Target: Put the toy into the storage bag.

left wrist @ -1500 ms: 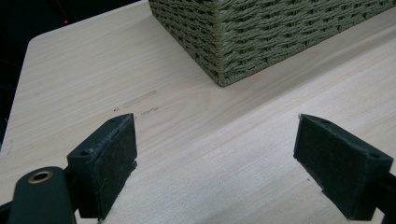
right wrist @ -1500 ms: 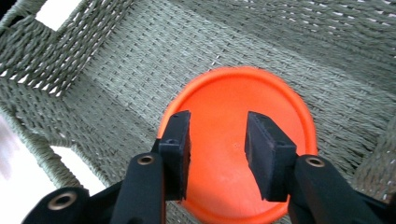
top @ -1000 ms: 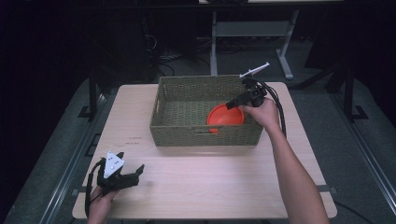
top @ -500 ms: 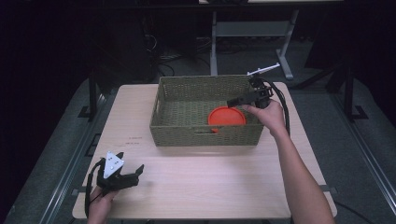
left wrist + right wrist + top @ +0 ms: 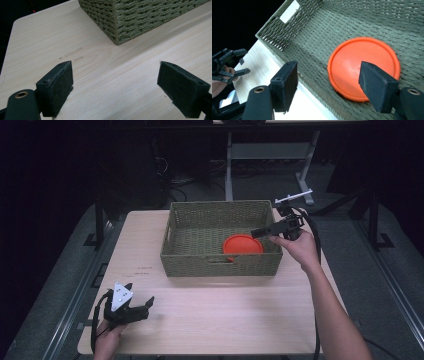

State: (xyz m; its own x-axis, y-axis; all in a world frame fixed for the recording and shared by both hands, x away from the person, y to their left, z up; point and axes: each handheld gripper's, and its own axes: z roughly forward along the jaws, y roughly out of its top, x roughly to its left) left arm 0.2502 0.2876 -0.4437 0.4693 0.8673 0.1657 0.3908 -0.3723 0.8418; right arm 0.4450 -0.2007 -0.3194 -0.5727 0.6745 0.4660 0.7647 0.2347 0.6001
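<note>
- I find the orange disc [image 5: 242,244] lying flat in the woven basket [image 5: 220,266], toward its 4 o'clock corner.
- My right gripper [image 5: 256,233] hovers above the disc, jaws wide, empty.
- My left gripper [image 5: 148,303] rests at the table's [image 5: 225,310] 7 o'clock, wide.

A smooth, matt orange plastic disc [image 5: 363,67] lies in a rough woven wicker basket [image 5: 220,265] on a pale, smooth wood-grain worktop [image 5: 225,310]; gripper pads [image 5: 58,85] look felt-like.
</note>
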